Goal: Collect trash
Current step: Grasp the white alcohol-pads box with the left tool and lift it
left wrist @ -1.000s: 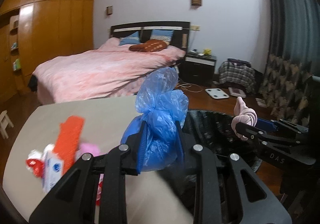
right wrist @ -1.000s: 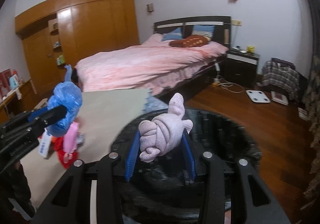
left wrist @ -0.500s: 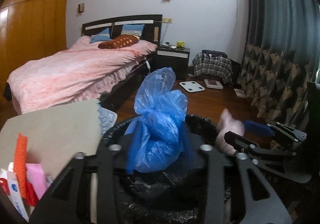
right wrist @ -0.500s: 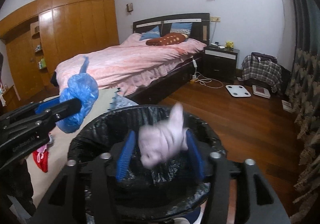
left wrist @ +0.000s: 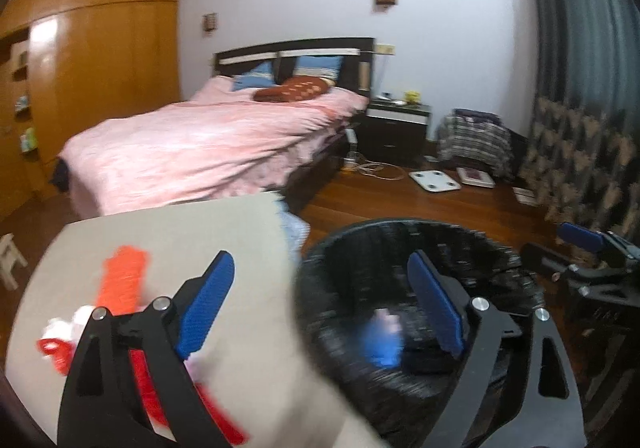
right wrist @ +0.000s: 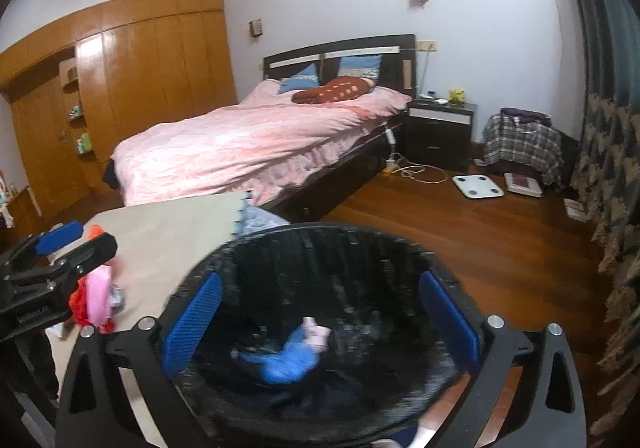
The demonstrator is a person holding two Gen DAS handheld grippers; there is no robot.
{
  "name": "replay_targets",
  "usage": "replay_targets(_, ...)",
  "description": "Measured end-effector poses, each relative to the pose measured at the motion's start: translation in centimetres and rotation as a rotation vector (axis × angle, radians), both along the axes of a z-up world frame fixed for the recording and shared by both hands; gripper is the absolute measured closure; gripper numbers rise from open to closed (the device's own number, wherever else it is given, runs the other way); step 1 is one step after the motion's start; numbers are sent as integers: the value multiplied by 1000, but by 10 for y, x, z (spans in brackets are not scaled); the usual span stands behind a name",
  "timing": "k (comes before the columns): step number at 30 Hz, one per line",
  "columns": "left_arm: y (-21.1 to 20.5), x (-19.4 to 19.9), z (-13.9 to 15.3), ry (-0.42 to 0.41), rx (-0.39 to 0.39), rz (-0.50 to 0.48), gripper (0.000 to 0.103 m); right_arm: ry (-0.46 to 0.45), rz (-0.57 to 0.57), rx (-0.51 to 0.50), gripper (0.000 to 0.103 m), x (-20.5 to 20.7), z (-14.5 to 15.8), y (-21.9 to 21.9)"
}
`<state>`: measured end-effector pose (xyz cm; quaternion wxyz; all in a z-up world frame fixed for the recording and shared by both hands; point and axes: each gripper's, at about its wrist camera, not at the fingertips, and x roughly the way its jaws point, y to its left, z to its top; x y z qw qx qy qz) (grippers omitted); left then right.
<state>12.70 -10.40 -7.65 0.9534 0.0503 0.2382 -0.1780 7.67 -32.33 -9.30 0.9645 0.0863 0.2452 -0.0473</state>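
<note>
A bin lined with a black bag [right wrist: 400, 248] stands beside the table; it also shows in the left wrist view [left wrist: 400, 244]. Inside lie a knotted blue bag [right wrist: 288, 362] and a knotted pink bag [right wrist: 316, 334], blurred in the left wrist view [left wrist: 382, 340]. My right gripper [right wrist: 320, 312] is open and empty above the bin. My left gripper [left wrist: 320, 296] is open and empty over the table's edge and the bin's rim. More trash lies on the beige table [left wrist: 200, 240]: an orange piece [left wrist: 122, 280], red and pink scraps [right wrist: 94, 300].
A bed with a pink cover [right wrist: 260, 135] stands behind the table. A dark nightstand [right wrist: 440, 127], a white scale [right wrist: 476, 185] and a plaid bundle [right wrist: 524, 143] sit on the wooden floor. Patterned curtains [right wrist: 608, 187] hang at the right. A wooden wardrobe [right wrist: 120, 87] fills the left wall.
Both grippers have opened. The blue bag and the pink bag have dropped into the bin. The left gripper has swung left, partly back over the table.
</note>
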Motion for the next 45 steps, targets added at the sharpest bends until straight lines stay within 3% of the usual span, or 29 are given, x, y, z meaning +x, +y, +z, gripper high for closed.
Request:
replay_targets(6, 68, -12, 1, -44, 72, 167, 17, -5, 110, 9, 6, 15, 1, 54)
replay_targets(11, 121, -15, -9, -28, 133, 292, 17, -11, 203, 10, 6, 25, -2, 103)
replay_targets(18, 182, -7, -28, 30, 121, 414, 17, -6, 306, 9, 6, 38, -13, 158)
replay_targets(27, 219, 10, -63, 141, 69, 425, 20, 25, 355, -17, 6, 49, -27, 189)
replay_targets(31, 215, 16, -73, 167, 64, 389, 22, 45, 361, -24, 6, 54, -32, 195)
replay_targets(35, 213, 24, -82, 214, 42, 343, 32, 55, 368, -29, 6, 58, -37, 199)
replay_targets(40, 205, 24, -86, 226, 13, 279, 31, 55, 378, -49, 6, 59, -38, 203)
replay_targets(45, 214, 33, -92, 254, -13, 305, 27, 54, 375, -51, 6, 62, -37, 203)
